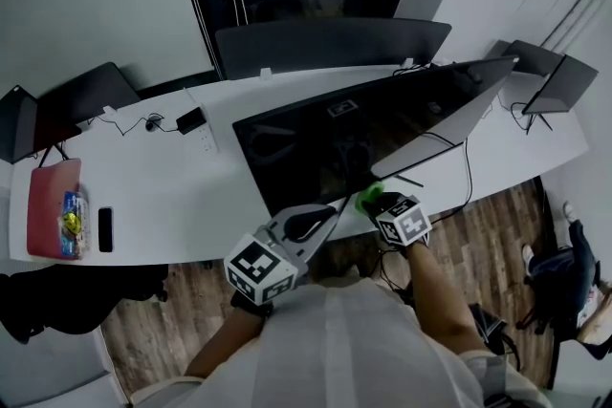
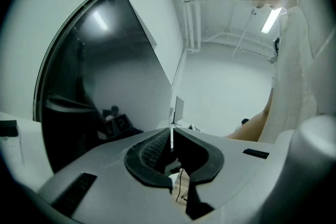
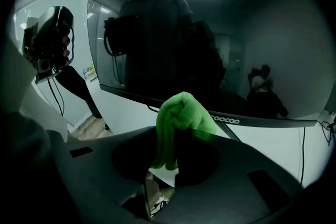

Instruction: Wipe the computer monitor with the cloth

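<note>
1. Step in hand, as a judgement: bringing the cloth (image 3: 181, 118) up to the monitor (image 3: 210, 34), with no wiping stroke yet evident.
2. Right gripper (image 3: 176, 162): jaws clamped on the green cloth, which is bunched into a wad standing above the tips, a loose tail hanging down between them.
3. Cloth just in front of the monitor's lower edge, near the bottom bezel and toward the lower right of the screen in the head view. Touching the glass or a little short of it: impossible to tell.
4. Left gripper (image 2: 171, 147): jaws pressed together with nothing between them, held near the monitor's lower left corner and aimed along the side of the screen. No visible contact with it.
5. Monitor upright on the white desk (image 1: 191, 196), its screen dark and glossy, mirroring the person and the room.
6. Called for next, by judgement:
   - Press the wad flat against the glass, then sweep it across the monitor in overlapping passes.
   - Keep the hard jaw tips behind the cloth and off the screen.
   - Keep the pressure light, since a screen on a slim stand may rock back.
   - Possibly steady the monitor's frame with the empty left gripper.
</note>
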`<state>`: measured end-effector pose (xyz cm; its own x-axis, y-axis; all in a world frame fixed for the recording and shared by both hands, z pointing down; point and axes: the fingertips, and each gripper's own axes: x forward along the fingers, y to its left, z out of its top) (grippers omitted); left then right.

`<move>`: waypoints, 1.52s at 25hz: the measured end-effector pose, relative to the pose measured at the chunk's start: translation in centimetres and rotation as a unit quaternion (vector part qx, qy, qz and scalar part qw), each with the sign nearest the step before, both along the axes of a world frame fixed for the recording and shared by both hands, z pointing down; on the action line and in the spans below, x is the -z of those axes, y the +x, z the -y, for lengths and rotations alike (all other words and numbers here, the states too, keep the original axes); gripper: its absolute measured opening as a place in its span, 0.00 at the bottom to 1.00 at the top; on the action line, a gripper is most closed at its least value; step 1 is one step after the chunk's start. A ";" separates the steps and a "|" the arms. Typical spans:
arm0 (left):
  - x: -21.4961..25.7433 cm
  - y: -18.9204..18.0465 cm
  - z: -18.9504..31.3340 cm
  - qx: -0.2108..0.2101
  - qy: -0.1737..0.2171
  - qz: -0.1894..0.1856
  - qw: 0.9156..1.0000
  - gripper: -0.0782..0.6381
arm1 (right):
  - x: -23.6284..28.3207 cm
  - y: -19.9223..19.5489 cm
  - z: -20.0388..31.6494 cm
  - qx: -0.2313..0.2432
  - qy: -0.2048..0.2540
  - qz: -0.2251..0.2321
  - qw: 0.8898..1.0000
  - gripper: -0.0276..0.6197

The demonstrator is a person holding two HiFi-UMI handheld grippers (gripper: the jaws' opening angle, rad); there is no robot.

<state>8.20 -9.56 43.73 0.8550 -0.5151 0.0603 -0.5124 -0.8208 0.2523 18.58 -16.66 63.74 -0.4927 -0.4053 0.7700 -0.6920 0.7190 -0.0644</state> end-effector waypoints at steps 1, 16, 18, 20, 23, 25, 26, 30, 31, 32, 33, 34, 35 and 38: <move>-0.1 -0.7 -0.2 0.003 0.000 0.001 1.000 0.15 | 0.0 -0.8 -0.3 0.004 0.000 -0.001 1.000 0.15; -0.7 -8.1 -3.4 0.006 0.001 0.014 1.000 0.15 | -0.2 -12.3 -5.6 0.082 0.000 0.017 0.996 0.15; -0.7 -9.0 -3.6 0.008 0.002 0.015 1.000 0.15 | -0.1 -14.0 -6.3 0.097 0.002 0.021 0.995 0.15; -0.8 -9.8 -3.9 0.010 0.003 0.017 1.000 0.15 | -0.2 -15.5 -7.1 0.111 0.002 0.023 0.994 0.15; -0.7 -10.9 -4.3 0.013 0.005 0.017 1.000 0.15 | -0.3 -17.4 -8.2 0.127 0.001 0.025 0.992 0.15; -0.6 -11.5 -4.5 0.015 0.007 0.018 1.000 0.15 | -0.2 -18.6 -8.8 0.137 0.002 0.025 0.990 0.15; -0.6 -11.9 -4.6 0.016 0.008 0.018 1.000 0.15 | -0.2 -19.2 -9.1 0.143 0.002 0.026 0.989 0.15; -0.6 -13.2 -5.0 0.024 0.010 0.020 0.999 0.15 | 0.3 -21.8 -10.6 0.173 0.005 0.035 0.984 0.15; -0.6 -13.5 -5.1 0.027 0.011 0.020 0.999 0.15 | 0.4 -22.4 -11.0 0.180 0.005 0.038 0.983 0.15; -0.5 -13.8 -5.1 0.029 0.012 0.020 0.999 0.15 | 0.5 -23.0 -11.3 0.186 0.005 0.042 0.982 0.15; -0.4 -14.0 -5.1 0.032 0.014 0.020 0.999 0.15 | 0.7 -23.5 -11.7 0.191 0.006 0.046 0.980 0.15; -0.3 -14.3 -5.1 0.034 0.015 0.019 0.999 0.15 | 0.9 -24.0 -12.0 0.196 0.008 0.052 0.979 0.15; -0.2 -14.6 -5.2 0.037 0.016 0.020 0.999 0.15 | 1.2 -24.5 -12.2 0.201 0.011 0.059 0.978 0.15; -0.1 -15.6 -5.1 0.047 0.017 0.021 0.999 0.15 | 3.1 -26.0 -12.5 0.214 0.030 0.090 0.972 0.15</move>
<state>-7.40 -4.44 43.87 0.8001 -0.5950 0.0755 -0.5966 -0.7767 0.2019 -7.45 -4.17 60.60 -0.7502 -0.1762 0.6373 -0.3109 0.9447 -0.1048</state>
